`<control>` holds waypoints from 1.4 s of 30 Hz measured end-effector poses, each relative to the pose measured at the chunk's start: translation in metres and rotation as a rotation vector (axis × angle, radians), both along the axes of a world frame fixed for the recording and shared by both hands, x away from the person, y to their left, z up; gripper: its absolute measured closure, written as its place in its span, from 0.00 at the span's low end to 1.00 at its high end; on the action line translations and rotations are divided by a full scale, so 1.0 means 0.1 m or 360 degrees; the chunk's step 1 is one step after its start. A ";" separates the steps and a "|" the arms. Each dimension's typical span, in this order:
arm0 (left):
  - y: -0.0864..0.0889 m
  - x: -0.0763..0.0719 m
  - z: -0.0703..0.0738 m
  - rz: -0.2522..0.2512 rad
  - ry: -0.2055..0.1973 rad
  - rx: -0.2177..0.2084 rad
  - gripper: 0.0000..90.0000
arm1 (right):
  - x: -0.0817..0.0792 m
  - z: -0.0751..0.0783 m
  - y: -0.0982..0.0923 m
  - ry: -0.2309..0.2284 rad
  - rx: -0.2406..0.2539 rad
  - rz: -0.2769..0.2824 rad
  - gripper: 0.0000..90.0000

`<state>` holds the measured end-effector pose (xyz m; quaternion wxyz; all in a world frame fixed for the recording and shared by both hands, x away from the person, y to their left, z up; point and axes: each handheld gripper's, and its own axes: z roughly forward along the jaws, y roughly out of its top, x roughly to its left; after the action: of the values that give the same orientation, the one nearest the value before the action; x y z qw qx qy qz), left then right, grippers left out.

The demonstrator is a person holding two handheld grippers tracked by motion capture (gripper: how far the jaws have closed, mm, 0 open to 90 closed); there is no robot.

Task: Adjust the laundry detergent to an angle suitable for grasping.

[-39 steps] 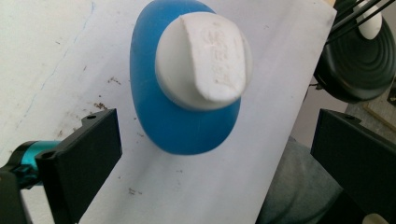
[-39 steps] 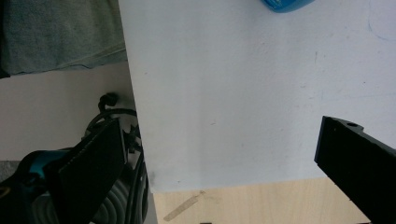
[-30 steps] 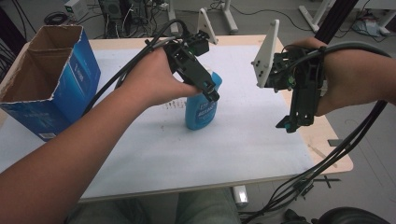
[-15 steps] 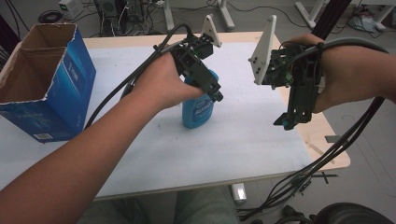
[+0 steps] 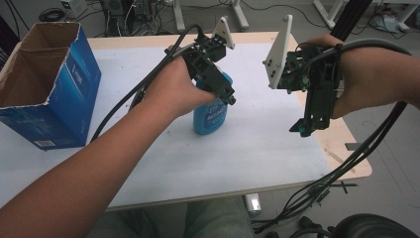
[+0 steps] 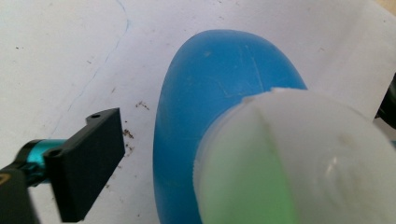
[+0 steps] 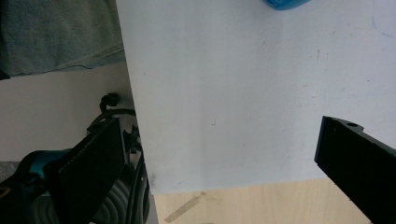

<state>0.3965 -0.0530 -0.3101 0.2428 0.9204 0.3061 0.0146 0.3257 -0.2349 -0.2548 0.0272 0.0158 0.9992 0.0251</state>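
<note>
High view: L gripper (image 5: pixel 225 94) over blue bottle (image 5: pixel 210 116) on bench (image 5: pixel 257 148), jaws apart, cap between, not gripped. R gripper (image 5: pixel 304 126) wide open, empty. Next, judged: close on cap.

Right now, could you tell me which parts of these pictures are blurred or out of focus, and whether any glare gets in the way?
In the left gripper view, the white cap of the blue bottle sits very close and is badly out of focus; the black jaw stays fairly sharp. In the right gripper view, the white table surface looks evenly lit, with no glare. In the high view, the cardboard box is reasonably clear.
</note>
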 end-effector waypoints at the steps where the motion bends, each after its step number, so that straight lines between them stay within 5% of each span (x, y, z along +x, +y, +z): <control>1: 0.00 0.00 0.00 0.0000 -0.0003 -0.0002 0.08 | 0.00 0.00 0.00 -0.0002 -0.0004 0.0003 0.01; 27: -0.04 -0.05 -0.02 0.0033 -0.0129 0.0048 0.23 | 0.02 -0.02 0.02 0.0000 -0.0011 0.0005 0.01; 42: -0.04 -0.07 -0.03 0.0011 -0.0130 0.0037 0.33 | 0.03 -0.02 0.02 -0.0003 -0.0013 0.0003 0.01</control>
<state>0.3899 -0.0573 -0.3129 0.2444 0.9208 0.2988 0.0566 0.3289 -0.2327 -0.2572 0.0282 0.0149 0.9993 0.0212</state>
